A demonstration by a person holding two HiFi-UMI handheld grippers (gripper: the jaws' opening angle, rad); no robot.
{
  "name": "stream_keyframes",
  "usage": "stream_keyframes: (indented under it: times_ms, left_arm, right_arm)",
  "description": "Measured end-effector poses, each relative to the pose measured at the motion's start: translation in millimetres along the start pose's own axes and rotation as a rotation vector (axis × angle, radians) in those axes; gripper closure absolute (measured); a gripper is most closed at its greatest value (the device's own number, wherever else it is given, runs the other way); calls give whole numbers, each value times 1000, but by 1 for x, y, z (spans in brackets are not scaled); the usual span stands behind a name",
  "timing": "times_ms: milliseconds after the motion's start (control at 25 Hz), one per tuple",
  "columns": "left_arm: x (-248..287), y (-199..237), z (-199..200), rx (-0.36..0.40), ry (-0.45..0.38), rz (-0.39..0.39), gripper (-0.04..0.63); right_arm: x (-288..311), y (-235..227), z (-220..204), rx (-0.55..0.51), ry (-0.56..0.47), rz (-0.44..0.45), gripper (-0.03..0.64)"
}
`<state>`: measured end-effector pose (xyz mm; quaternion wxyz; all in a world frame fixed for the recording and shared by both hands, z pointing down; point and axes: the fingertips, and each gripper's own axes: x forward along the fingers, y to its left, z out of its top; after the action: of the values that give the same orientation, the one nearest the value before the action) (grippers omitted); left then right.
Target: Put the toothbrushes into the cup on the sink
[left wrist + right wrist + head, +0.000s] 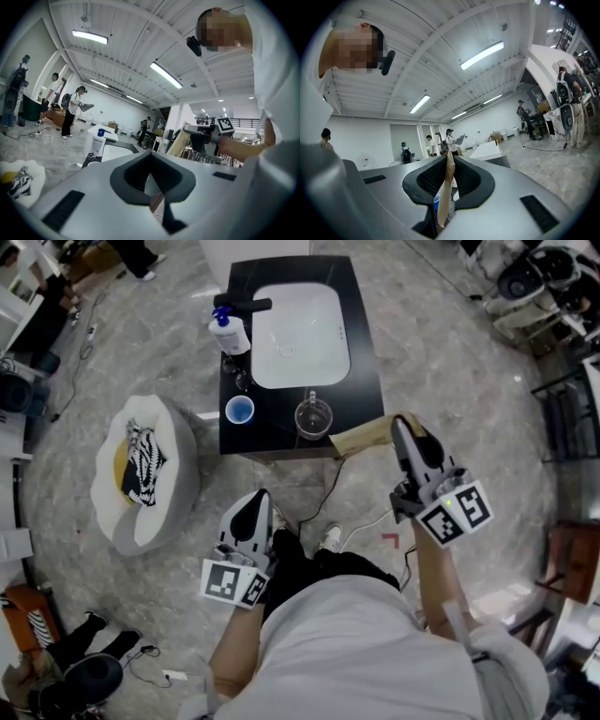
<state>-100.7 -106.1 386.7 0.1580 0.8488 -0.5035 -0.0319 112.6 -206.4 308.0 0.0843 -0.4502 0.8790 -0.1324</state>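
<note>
A black sink cabinet (361, 352) with a white basin (298, 334) stands ahead on the marble floor. On its front edge are a blue cup (240, 410) and a clear glass cup (313, 417). My right gripper (401, 424) hovers by the cabinet's front right corner, shut on a flat tan paper packet (361, 438) that points toward the glass cup. The right gripper view has the packet (446, 187) clamped upright between the jaws, with the blue cup (435, 203) behind it. My left gripper (256, 499) is lower and nearer my body, shut with nothing in it. No bare toothbrush is visible.
A white soap bottle with a blue pump (229, 332) and a black faucet (246, 306) stand at the basin's left. A round white cushion holding striped cloth (142, 470) lies on the floor to the left. Cables (361, 521) trail below the cabinet. People stand far off.
</note>
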Motion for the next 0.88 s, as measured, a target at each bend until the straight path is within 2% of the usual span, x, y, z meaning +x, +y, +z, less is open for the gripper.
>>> stream_keyframes:
  times_ms: [560,880]
  left_arm:
    - [28,32,-7,-51,12,-17,592]
    - [47,52,-32,-111,39,-30,592]
  right_arm:
    - [47,-31,-27,39,12,-52,552]
    - [68,-41,-52,106,15,-54,552]
